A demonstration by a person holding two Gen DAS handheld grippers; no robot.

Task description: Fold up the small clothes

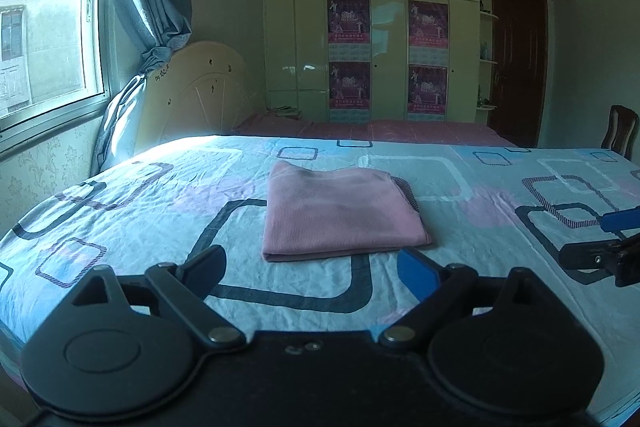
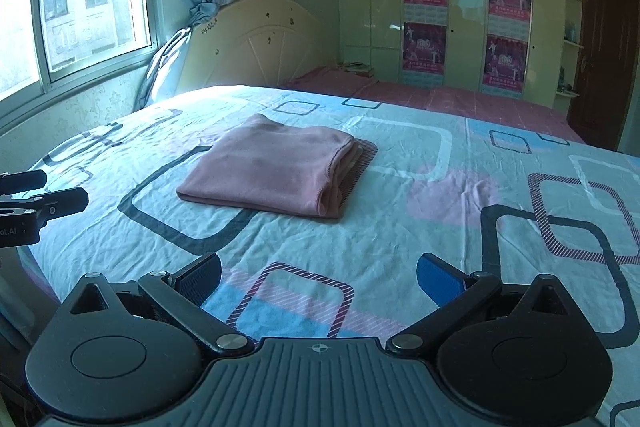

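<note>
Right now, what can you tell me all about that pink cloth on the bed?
The pink garment is soft-looking knit fabric, folded into a neat, flat, roughly square stack. Its layered open edges show on one side in the right wrist view, with a smooth fold along the near edge. It lies on the patterned bedsheet. Neither gripper touches it.

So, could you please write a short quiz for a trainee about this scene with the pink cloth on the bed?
1. True or false: the pink garment lies folded on the bed sheet.
2. Which claw holds the garment? A) left claw B) right claw C) neither
3. Fill in: both claws are ____ (open/shut).

Key: 1 true; 2 C; 3 open.
</note>
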